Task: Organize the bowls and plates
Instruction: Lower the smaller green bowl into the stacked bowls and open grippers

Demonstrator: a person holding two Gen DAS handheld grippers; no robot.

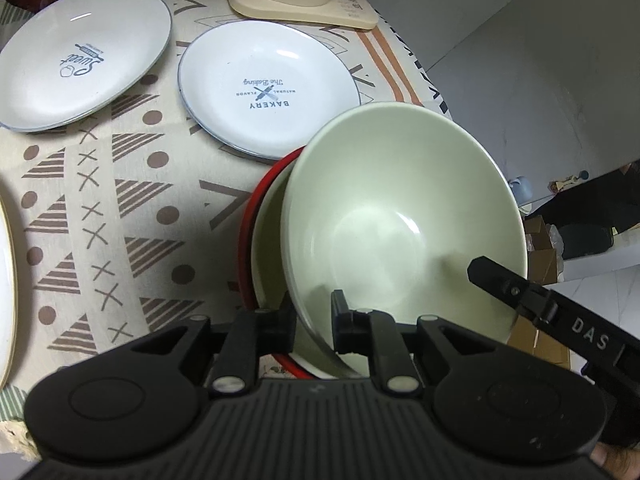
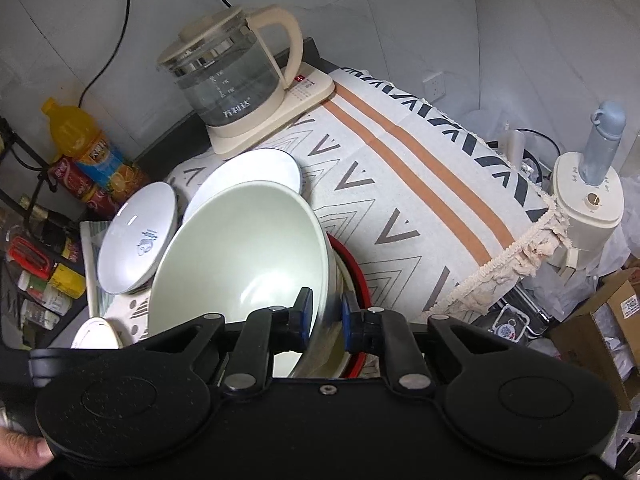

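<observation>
Underneath, a patterned tablecloth (image 1: 120, 208) covers the table beside grey walls (image 2: 400, 8).

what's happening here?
A person holds both grippers clamped on opposite rims of a pale green ceramic bowl: left gripper, right gripper. The bowl sits tilted over a second pale bowl in a red-rimmed dish. Two white printed plates lie on the patterned tablecloth.

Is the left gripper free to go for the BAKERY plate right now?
Probably not: the left gripper is shut on the green bowl's rim, as is the right gripper. The BAKERY plate lies uncovered just beyond.
</observation>
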